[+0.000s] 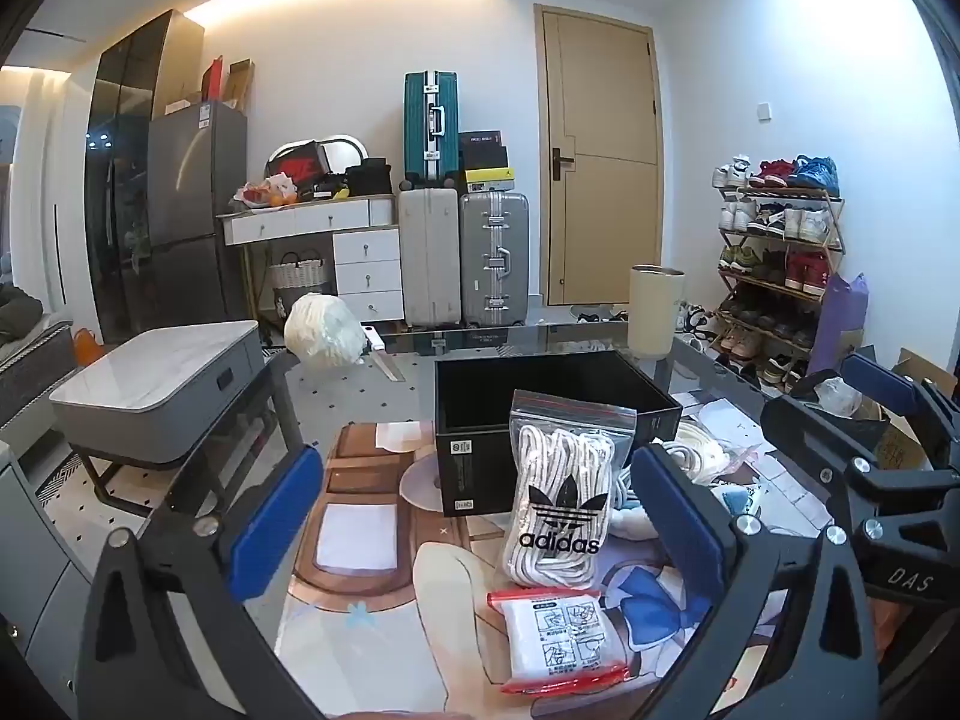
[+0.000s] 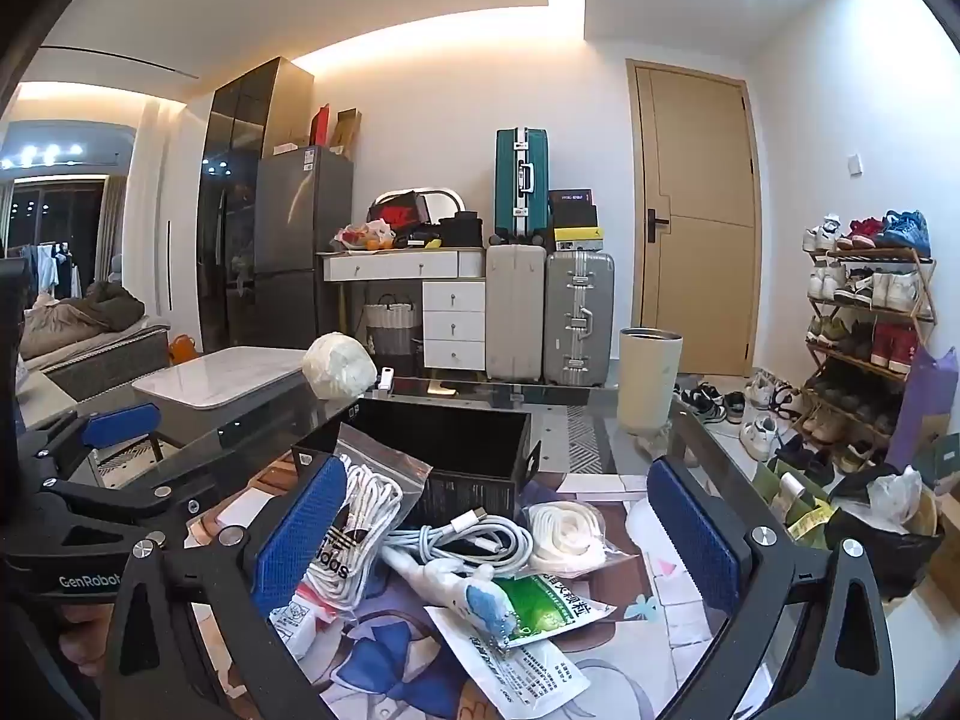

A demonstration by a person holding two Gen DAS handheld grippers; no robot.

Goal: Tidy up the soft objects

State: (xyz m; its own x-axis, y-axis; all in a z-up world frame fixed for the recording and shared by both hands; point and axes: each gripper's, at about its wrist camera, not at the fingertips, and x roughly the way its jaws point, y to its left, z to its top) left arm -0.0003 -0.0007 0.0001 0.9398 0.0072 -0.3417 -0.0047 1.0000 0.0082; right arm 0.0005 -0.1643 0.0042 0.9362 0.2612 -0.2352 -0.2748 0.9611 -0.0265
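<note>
L gripper [image 1: 474,516] jaws spread wide, nothing held; the Adidas zip bag [image 1: 561,492] w/ white laces inside stands between its blue pads, not touching either, leaning on the front wall of the black box [image 1: 456,462]. Box is open-topped; interior looks dark, contents can't be told. Just in front of the Adidas bag lies a flat white packet w/ red edges [image 1: 555,639], on the printed mat [image 1: 360,630].

R gripper [image 2: 498,546] also wide open, gripping nothing. Between its pads, L to R: white charging cable [image 2: 462,540] coiled loose on the mat, small plush keychain [image 2: 456,585] over a green sachet [image 2: 543,609], then a clear bag w/ coiled cream rope [image 2: 567,534] inside. Cream bin [image 2: 648,381] stands beyond the table, well apart.
</note>
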